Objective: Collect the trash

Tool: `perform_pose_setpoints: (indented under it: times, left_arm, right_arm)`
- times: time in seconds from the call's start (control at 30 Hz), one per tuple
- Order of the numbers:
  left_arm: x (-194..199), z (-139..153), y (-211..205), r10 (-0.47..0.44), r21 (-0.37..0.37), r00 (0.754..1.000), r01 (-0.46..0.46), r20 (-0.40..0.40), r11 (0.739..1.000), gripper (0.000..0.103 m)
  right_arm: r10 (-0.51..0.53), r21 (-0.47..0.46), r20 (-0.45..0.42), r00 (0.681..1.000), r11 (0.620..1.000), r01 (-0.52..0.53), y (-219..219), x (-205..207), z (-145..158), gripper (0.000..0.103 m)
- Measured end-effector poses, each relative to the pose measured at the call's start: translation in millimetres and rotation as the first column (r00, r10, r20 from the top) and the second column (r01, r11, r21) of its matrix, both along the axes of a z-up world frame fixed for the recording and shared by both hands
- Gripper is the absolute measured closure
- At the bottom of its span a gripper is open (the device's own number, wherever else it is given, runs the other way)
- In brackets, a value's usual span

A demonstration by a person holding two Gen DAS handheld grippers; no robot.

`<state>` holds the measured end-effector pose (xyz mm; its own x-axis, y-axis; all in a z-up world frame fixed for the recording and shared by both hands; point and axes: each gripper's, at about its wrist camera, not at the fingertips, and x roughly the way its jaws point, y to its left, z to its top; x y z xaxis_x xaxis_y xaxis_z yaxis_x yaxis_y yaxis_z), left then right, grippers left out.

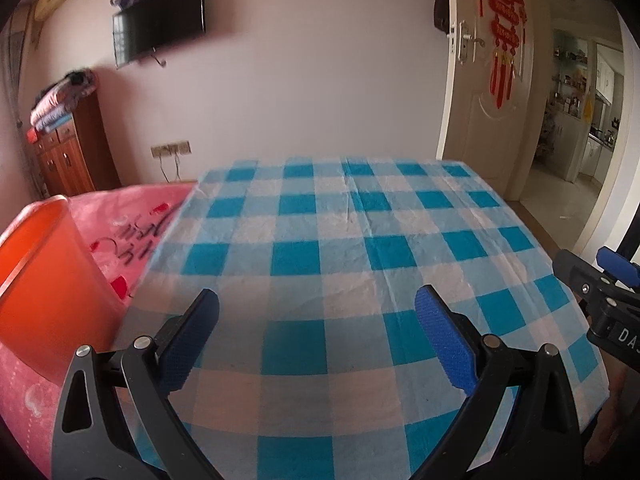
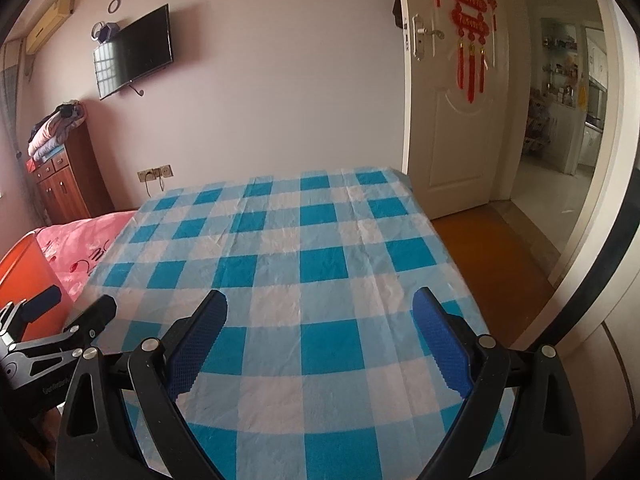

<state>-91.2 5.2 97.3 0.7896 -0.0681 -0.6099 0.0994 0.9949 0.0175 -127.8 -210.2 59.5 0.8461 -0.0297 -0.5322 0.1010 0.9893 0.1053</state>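
A table under a blue-and-white checked cloth [image 1: 340, 264] [image 2: 296, 264] fills both views; no trash shows on it. An orange bin [image 1: 48, 280] [image 2: 20, 276] stands at the table's left side, against a pink bed. My left gripper [image 1: 318, 308] hovers open over the cloth's near edge, nothing between its blue pads. My right gripper [image 2: 320, 308] is open as well, over the near right part of the cloth. Each gripper shows at the edge of the other's view: the right gripper [image 1: 600, 280] and the left gripper [image 2: 64, 312].
A pink bedspread [image 1: 132, 224] lies to the left behind the bin. A wooden cabinet [image 1: 72, 152] with folded bedding stands by the far wall under a wall-mounted television [image 1: 160, 20]. An open white door [image 2: 452, 112] leads right to a kitchen; orange floor [image 2: 492, 256] lies beside the table.
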Motion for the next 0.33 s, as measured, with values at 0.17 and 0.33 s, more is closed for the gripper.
perform_pose_setpoints:
  times: [0.17,0.33]
  left_arm:
    - [26.3,-26.1,-4.2,0.022,0.005,0.997,-0.022,-0.08,1.0,0.004]
    - [53.3,-48.7,-5.1,0.064,-0.009,0.989,-0.066,-0.136,0.998,0.004]
  right_arm:
    - [0.009,-0.001,-0.035,0.999,1.0,-0.009,0.4,27.6,-16.3,0.01]
    - [0.026,-0.003,-0.082,0.996,1.0,-0.026,6.4,60.8,-34.8,0.01]
